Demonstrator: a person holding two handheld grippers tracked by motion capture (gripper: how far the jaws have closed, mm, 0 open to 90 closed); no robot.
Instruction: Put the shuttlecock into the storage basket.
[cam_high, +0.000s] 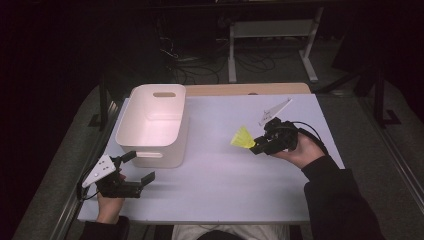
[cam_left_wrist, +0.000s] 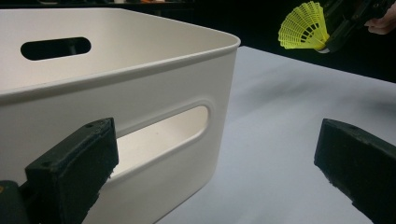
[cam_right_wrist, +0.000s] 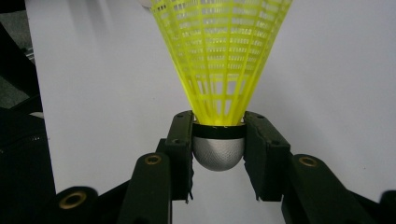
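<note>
A yellow plastic shuttlecock (cam_high: 243, 138) with a silver cap (cam_right_wrist: 218, 151) is held above the white table (cam_high: 220, 185), right of centre. My right gripper (cam_high: 256, 147) is shut on its cap, skirt pointing left toward the bin; the shuttlecock (cam_right_wrist: 219, 56) fans out ahead of the jaws. A white plastic bin (cam_high: 152, 122) with handle slots stands at the left. My left gripper (cam_high: 138, 166) rests open at the bin's near side. In the left gripper view the bin wall (cam_left_wrist: 140, 98) is close ahead and the shuttlecock (cam_left_wrist: 303, 27) hangs far off.
A wooden board (cam_high: 250, 89) lies along the table's far edge. Beyond it stand a white frame (cam_high: 272, 35) and cables on a dark floor. Bare white tabletop stretches between the bin and the right hand.
</note>
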